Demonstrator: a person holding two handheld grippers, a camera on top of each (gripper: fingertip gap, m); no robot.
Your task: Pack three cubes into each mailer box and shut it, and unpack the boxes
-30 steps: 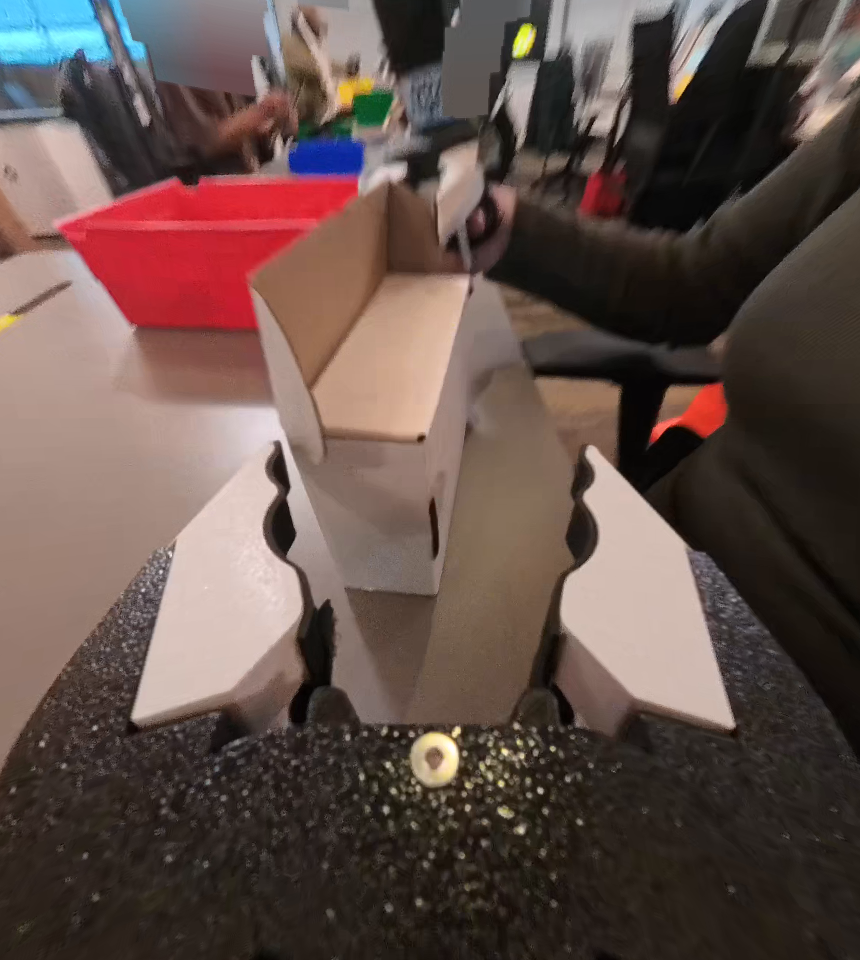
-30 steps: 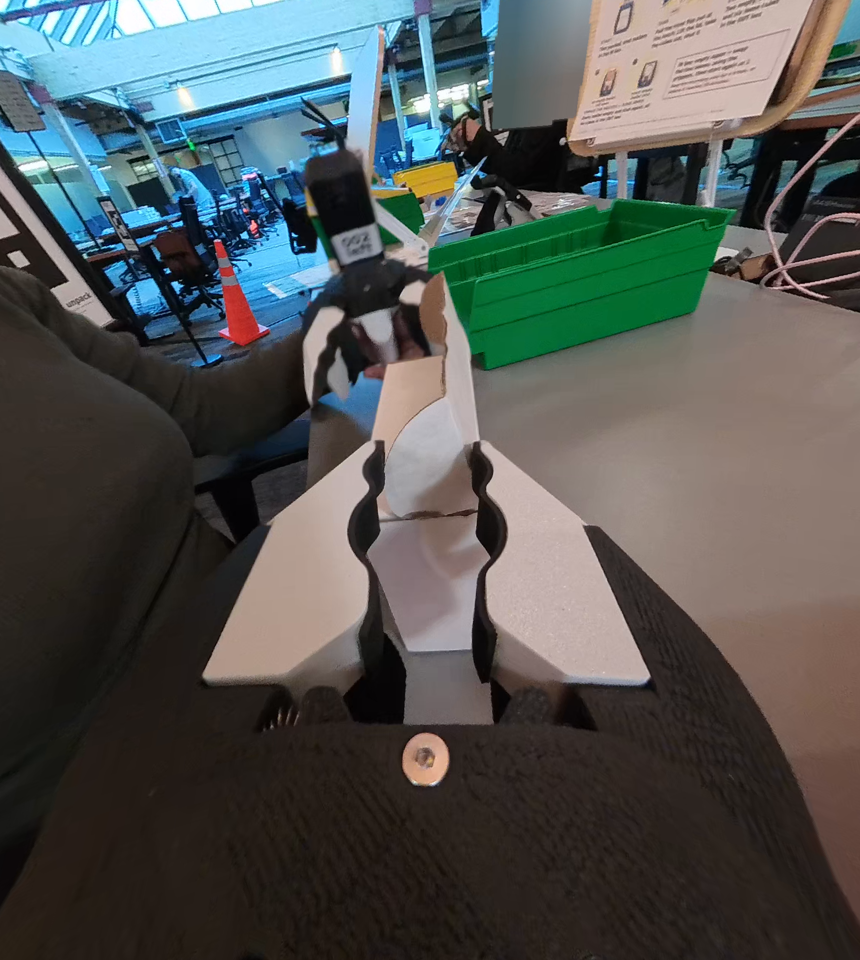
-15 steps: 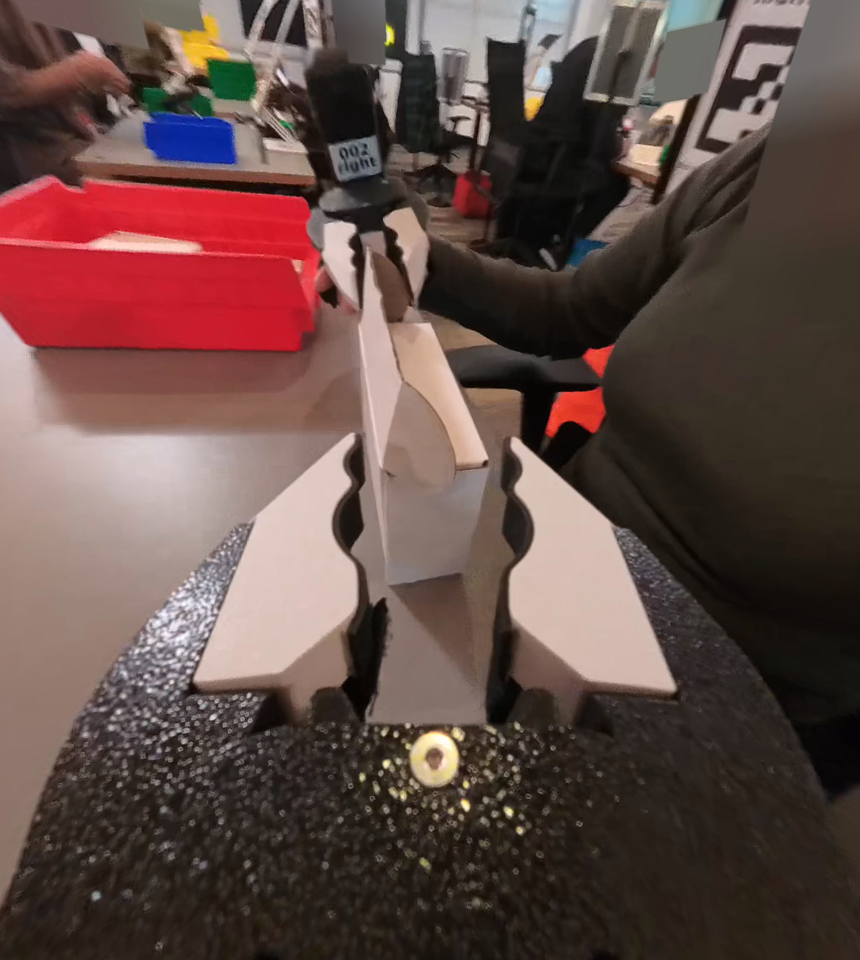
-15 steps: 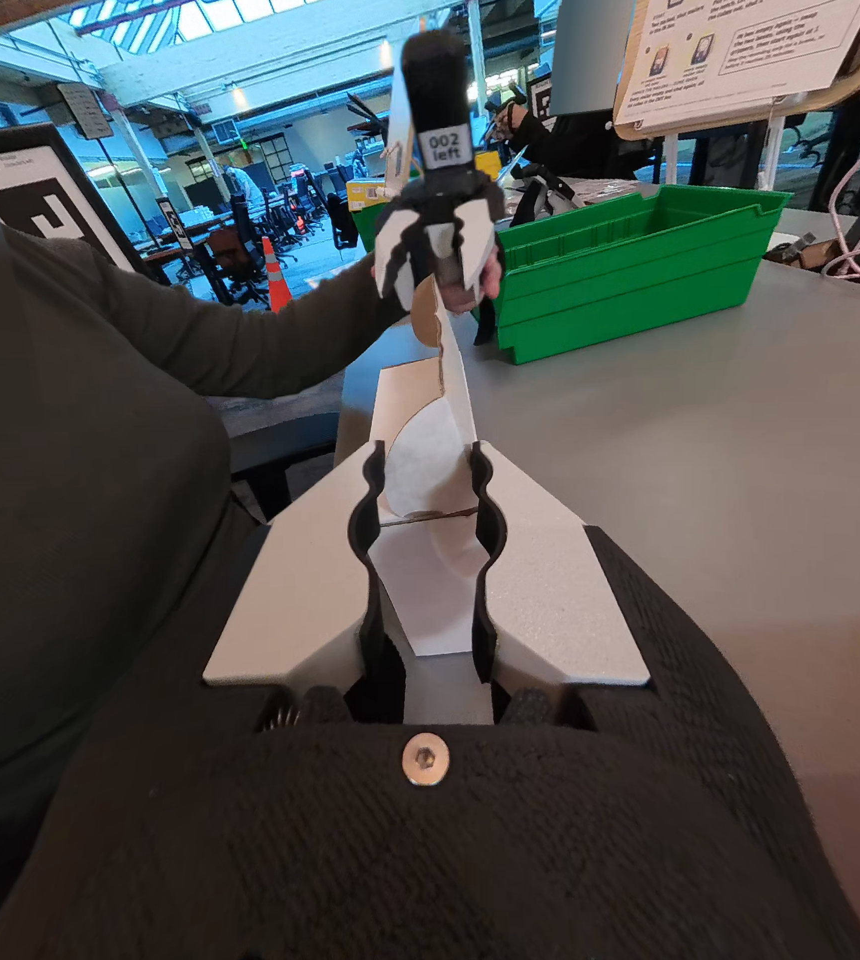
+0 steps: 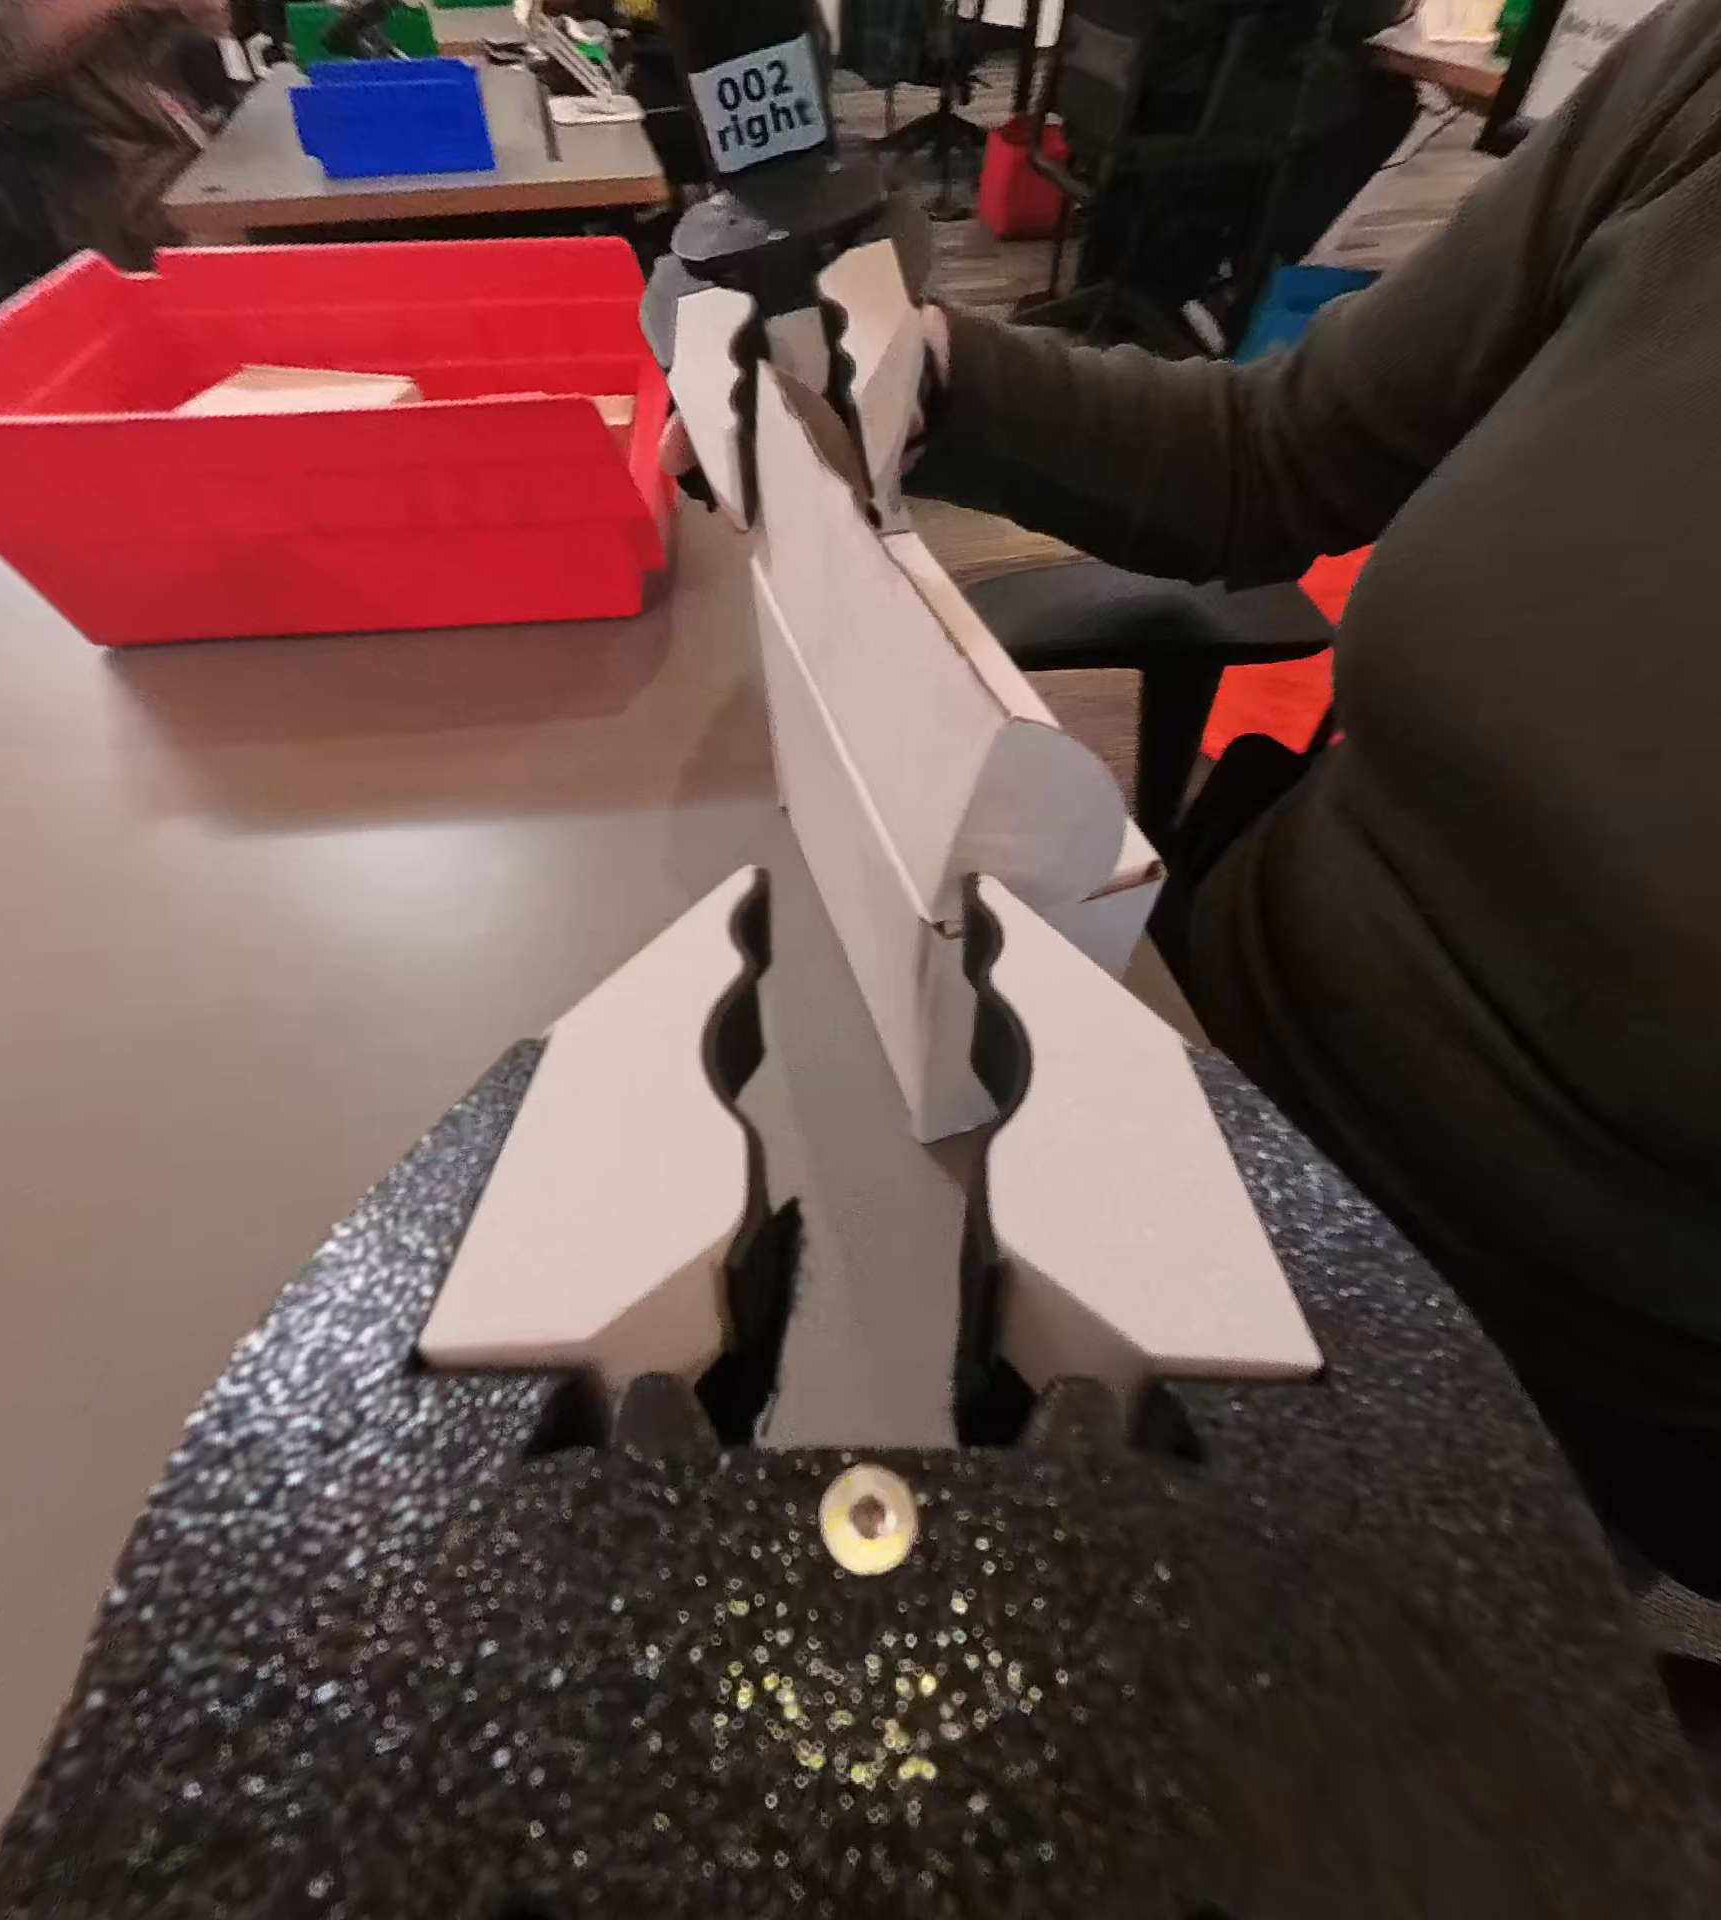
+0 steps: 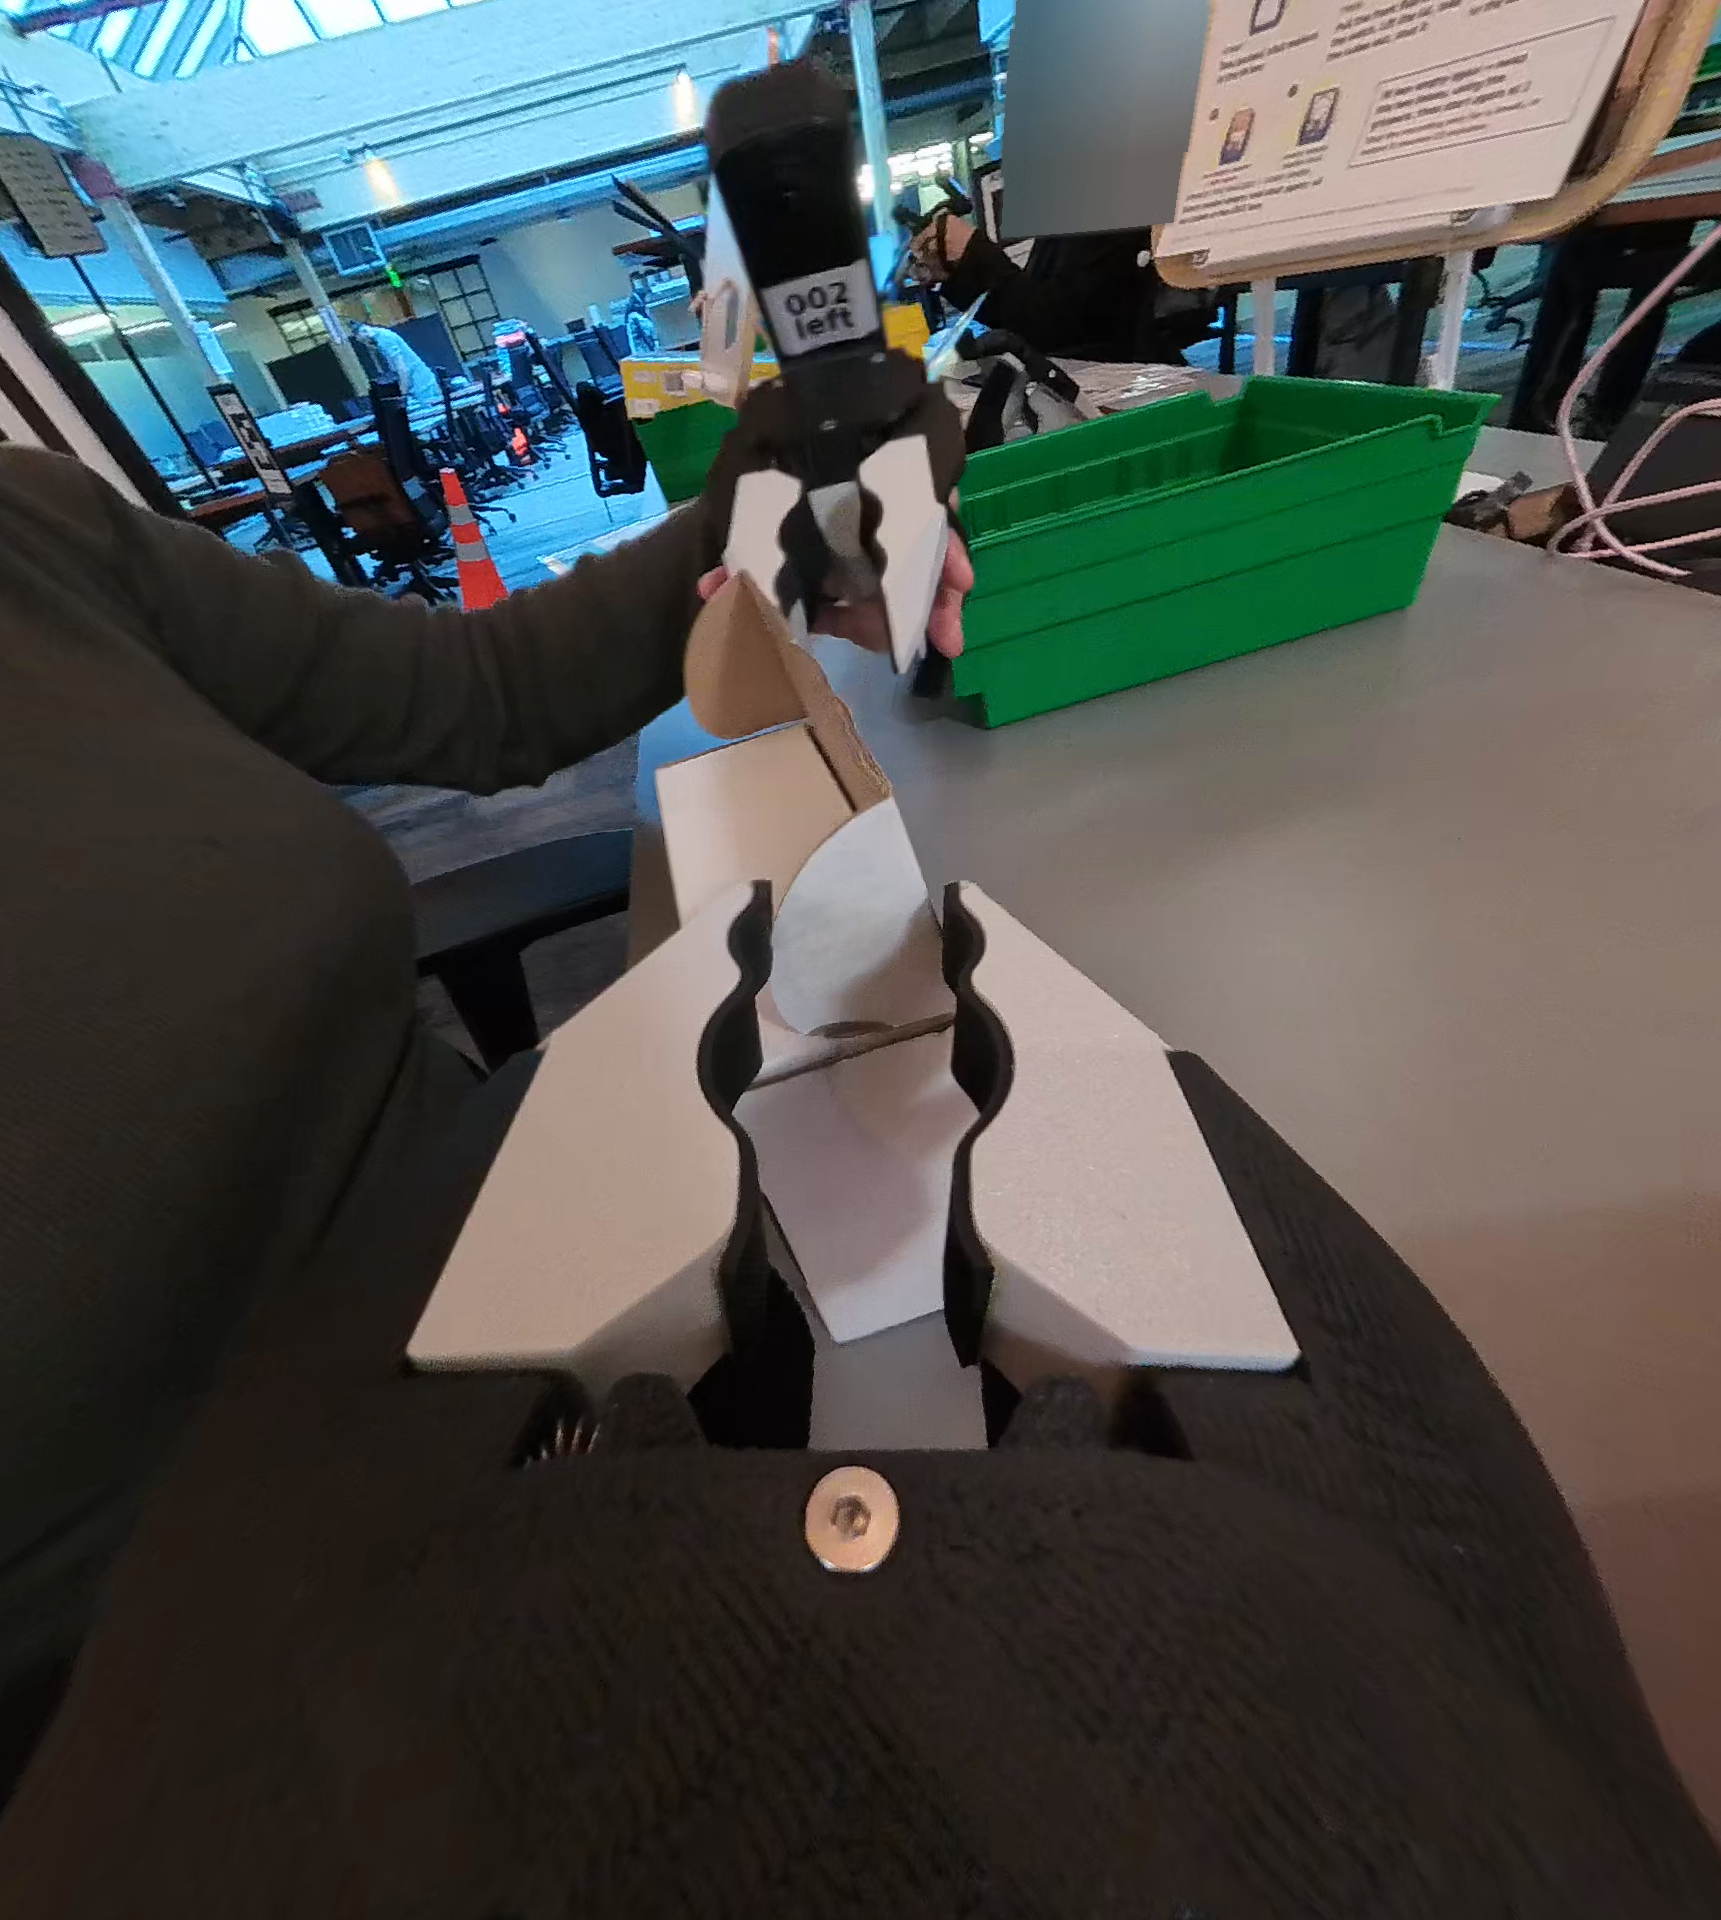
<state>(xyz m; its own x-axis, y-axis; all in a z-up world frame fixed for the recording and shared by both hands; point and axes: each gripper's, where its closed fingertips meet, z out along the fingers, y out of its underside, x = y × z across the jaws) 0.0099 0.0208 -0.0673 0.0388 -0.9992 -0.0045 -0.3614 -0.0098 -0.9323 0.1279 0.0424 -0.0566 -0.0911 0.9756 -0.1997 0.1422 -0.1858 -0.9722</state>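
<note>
Item: 1 white mailer box (image 5: pixel 897 727), cardboard-brown inside, held up off the bench (image 5: pixel 212 987) between the 2 grippers, lid up.

- Right gripper (image 6: pixel 856 904) — jaws clamped on one end of the box; a rounded white ear flap (image 6: pixel 856 935) and the end wall fill the space between its pads.
- Left gripper (image 5: pixel 861 894) — jaws narrowed around the opposite end, not plainly clamped: the right pad touches the box corner, while a strip of bench shows between the left pad and the cardboard. Counted as not yet gripping.
- Lid: raised, with the rounded ear flaps (image 5: pixel 1043 810) sticking out rather than tucked. No cube can be seen in the part of the interior that shows; the rest of the inside is hidden.
- Red bin (image 5: pixel 295 436): on the bench beyond the box, holding at least 1 flat cardboard piece.
- Green bin (image 6: pixel 1199 540): on the bench on the other side; its visible part looks empty.

Status, as a judgement: an open, apparently empty box in hand suggests the unpacking half, or a box about to be packed — which one cannot be told. No cubes are in sight anywhere, so the count of boxes done stays unknown.
</note>
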